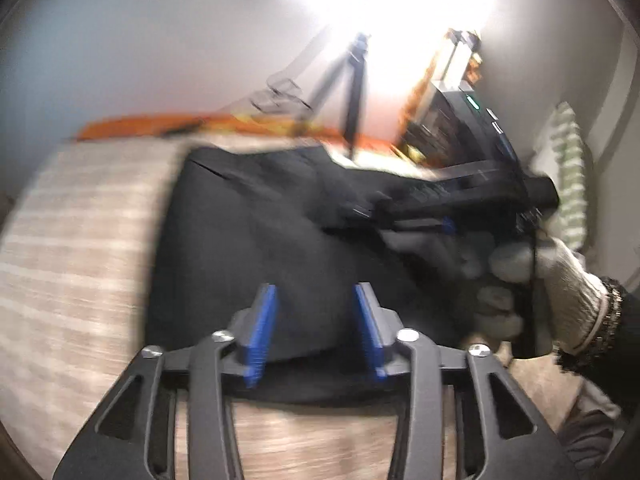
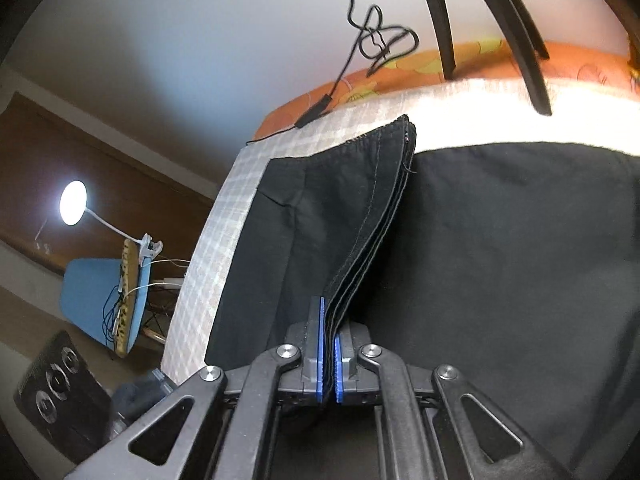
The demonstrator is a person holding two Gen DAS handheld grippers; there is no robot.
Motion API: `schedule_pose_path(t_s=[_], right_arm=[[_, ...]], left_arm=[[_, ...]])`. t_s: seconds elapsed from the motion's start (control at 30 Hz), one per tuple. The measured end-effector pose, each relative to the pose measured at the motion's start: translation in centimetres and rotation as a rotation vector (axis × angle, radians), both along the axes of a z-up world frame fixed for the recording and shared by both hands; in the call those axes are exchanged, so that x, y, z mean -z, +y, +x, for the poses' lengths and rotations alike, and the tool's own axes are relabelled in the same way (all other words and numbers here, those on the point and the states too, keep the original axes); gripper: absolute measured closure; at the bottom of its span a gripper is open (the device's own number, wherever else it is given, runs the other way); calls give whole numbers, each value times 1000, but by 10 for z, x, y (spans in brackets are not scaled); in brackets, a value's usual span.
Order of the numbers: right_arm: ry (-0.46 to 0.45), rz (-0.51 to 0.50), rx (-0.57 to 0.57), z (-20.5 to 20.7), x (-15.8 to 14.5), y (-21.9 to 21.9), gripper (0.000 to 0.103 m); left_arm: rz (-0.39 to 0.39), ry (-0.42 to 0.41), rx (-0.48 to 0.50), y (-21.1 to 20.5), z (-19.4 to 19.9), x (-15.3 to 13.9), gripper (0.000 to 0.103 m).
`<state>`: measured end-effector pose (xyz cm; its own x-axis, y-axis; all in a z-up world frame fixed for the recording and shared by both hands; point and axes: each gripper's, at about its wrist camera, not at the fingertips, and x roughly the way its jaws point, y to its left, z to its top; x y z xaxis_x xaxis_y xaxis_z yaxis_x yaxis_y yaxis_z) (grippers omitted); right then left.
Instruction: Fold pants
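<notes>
Black pants (image 1: pixel 256 240) lie spread on a beige checked bed cover (image 1: pixel 80 248). My left gripper (image 1: pixel 316 320) is open and empty, its blue pads just above the near part of the pants. In the right wrist view my right gripper (image 2: pixel 329 344) is shut on the stacked hem edges of the pants (image 2: pixel 372 216) and lifts them off the rest of the black cloth (image 2: pixel 520 260). The right gripper and its gloved hand also show in the left wrist view (image 1: pixel 452 226). That view is blurred.
An orange patterned sheet (image 2: pixel 420 68) runs along the far edge of the bed, with a black cable (image 2: pixel 360 44) and tripod legs (image 2: pixel 520 32) on it. A blue chair (image 2: pixel 96 300), a clip lamp (image 2: pixel 74 202) and a black speaker (image 2: pixel 56 392) stand left of the bed.
</notes>
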<state>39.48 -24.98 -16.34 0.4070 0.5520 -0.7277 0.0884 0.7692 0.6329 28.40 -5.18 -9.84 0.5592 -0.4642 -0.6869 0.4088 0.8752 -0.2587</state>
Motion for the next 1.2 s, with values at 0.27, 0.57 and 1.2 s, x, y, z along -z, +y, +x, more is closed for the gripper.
schedule_pose_path(t_s=[0.27, 0.57, 1.2], right_arm=[[-25, -73, 5, -18, -24, -14, 102], [12, -176, 98, -72, -37, -84, 102], [62, -316, 197, -118, -34, -187, 102]], left_arm=[[65, -11, -161, 46, 34, 4, 62], [96, -2, -10, -19, 31, 16, 62], [197, -13, 93, -81, 26, 29, 62]])
